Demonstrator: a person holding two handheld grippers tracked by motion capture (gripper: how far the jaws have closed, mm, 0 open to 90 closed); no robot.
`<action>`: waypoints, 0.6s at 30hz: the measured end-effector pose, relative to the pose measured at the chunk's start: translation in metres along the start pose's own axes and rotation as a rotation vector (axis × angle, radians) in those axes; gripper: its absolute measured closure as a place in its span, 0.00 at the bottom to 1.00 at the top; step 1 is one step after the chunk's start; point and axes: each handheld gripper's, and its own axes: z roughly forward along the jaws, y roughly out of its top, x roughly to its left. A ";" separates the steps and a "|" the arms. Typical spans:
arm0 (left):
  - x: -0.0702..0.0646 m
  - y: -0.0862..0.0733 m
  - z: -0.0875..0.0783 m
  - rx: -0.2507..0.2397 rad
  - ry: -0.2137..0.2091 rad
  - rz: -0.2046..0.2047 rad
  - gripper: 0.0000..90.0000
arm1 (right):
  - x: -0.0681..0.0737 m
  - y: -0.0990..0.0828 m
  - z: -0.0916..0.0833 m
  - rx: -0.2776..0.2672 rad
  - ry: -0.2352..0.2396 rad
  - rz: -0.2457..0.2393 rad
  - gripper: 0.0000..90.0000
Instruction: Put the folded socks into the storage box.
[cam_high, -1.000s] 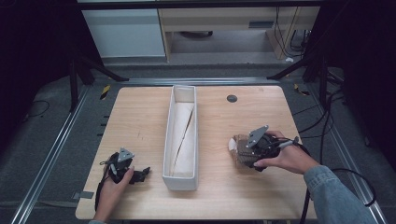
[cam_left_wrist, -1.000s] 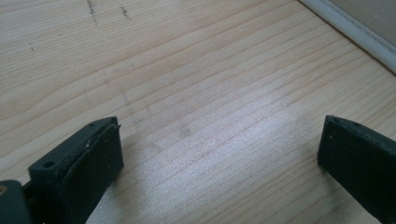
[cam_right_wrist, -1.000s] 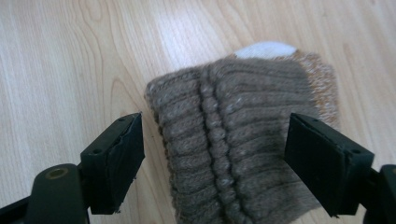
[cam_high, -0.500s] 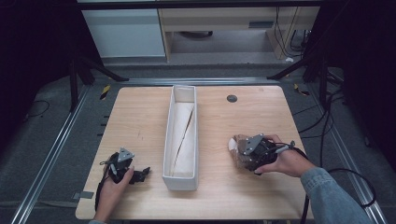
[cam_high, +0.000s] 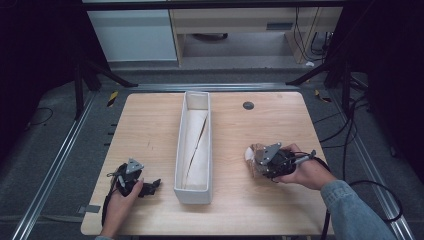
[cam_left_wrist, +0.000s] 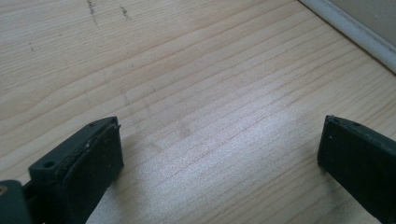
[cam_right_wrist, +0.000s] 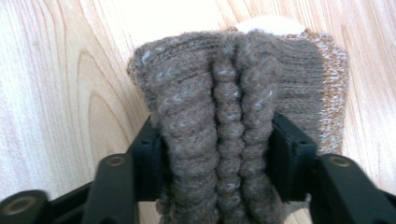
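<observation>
A brown knitted sock bundle (cam_right_wrist: 224, 93) with a white and orange-flecked end lies on the wooden table (cam_high: 150, 130), right of centre (cam_high: 250, 151). My right gripper (cam_right_wrist: 217, 158) has just been closing its jaws, and both pads now press into the sides of the bundle. In the high view a hand holds the right gripper (cam_high: 259, 162) low over that bundle. My left gripper (cam_high: 152, 186) rests near the table's front left, and in its own view the left gripper (cam_left_wrist: 219, 154) stands open over bare wood.
A long, narrow white box (cam_high: 195, 145) holding pale folded cloth runs front to back down the table's middle, between the two hands. A small dark round disc (cam_high: 248, 105) sits at the back right. The box's white wall (cam_left_wrist: 355, 32) crosses the corner of the left gripper view.
The right gripper has settled a little lower onto the brown bundle and closed on it. The left hand has stayed where it was.
</observation>
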 end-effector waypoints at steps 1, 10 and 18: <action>0.000 0.000 0.000 0.000 0.000 0.000 0.00 | -0.001 0.000 0.000 -0.007 0.001 0.009 0.56; 0.000 0.000 0.000 0.000 0.000 0.000 0.00 | -0.012 0.003 -0.014 -0.043 0.038 0.098 0.66; 0.000 0.000 0.000 0.000 0.000 0.000 0.00 | -0.016 0.008 -0.025 -0.070 0.050 0.131 0.68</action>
